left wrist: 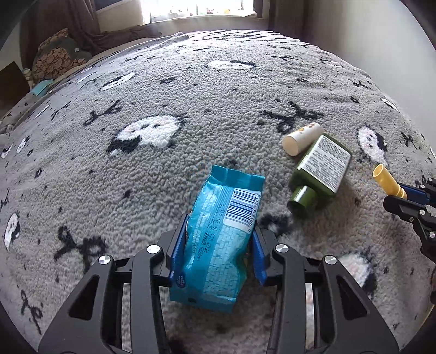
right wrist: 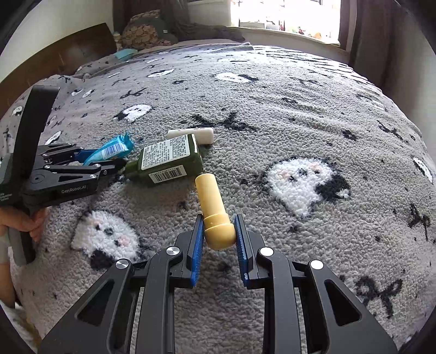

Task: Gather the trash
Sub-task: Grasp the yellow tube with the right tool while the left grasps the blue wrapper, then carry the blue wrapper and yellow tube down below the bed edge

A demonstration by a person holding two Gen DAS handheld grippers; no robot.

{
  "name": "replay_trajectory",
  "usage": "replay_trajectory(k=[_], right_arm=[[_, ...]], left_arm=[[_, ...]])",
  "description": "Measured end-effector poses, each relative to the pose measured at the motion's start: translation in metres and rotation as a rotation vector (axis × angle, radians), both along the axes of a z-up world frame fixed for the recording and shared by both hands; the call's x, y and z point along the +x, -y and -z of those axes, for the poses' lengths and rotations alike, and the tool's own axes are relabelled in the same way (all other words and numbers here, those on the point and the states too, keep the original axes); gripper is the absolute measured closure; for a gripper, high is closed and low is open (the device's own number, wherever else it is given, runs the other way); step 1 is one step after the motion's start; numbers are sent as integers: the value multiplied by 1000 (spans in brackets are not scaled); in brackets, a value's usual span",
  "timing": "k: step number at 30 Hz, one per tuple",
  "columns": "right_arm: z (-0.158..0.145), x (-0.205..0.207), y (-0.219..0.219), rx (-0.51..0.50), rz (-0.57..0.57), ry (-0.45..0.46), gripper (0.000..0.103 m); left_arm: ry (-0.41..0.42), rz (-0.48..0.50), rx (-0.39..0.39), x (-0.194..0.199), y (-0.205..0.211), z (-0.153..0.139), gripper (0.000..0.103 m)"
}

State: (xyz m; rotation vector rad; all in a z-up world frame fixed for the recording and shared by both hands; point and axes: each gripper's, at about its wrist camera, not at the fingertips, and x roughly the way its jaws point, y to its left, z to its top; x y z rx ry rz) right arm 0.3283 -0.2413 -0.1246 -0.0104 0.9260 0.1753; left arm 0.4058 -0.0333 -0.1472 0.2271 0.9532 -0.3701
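Note:
A crumpled blue snack wrapper [left wrist: 220, 239] with a barcode sits between the blue pads of my left gripper [left wrist: 219, 239], which is shut on it over the grey fleece blanket [left wrist: 190, 109]. My right gripper [right wrist: 219, 231] is shut on the rounded end of a pale yellow tube [right wrist: 211, 201], which sticks out forward. A green bottle [left wrist: 318, 168] with a white label lies on the blanket, a cream stick [left wrist: 299, 137] just behind it. In the right wrist view the left gripper [right wrist: 109, 160] holds the wrapper [right wrist: 111, 148] left of the green bottle [right wrist: 169, 160] and cream stick [right wrist: 190, 134].
The blanket [right wrist: 299, 122] with panda and bow patterns covers a bed. Pillows [left wrist: 57, 57] and a wooden headboard [right wrist: 68, 51] lie at the far left, a bright window [right wrist: 283, 16] with dark curtains at the back. A person's hand [right wrist: 24, 220] grips the left tool's handle.

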Motion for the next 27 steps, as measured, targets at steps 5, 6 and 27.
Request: replay_trajectory(k=[5,6,27], right_arm=[[-13,-26,1,-11,0,10,80],[-17,-35,1,-9,1,14,80],[-98,-195,12,-5,33,210,80]], left_arm=[[7,10,-32,-46,-5,-17,68],[17,12,-40,-56,-5,-23,68],[219,23,-154,-255,7,-132,68]])
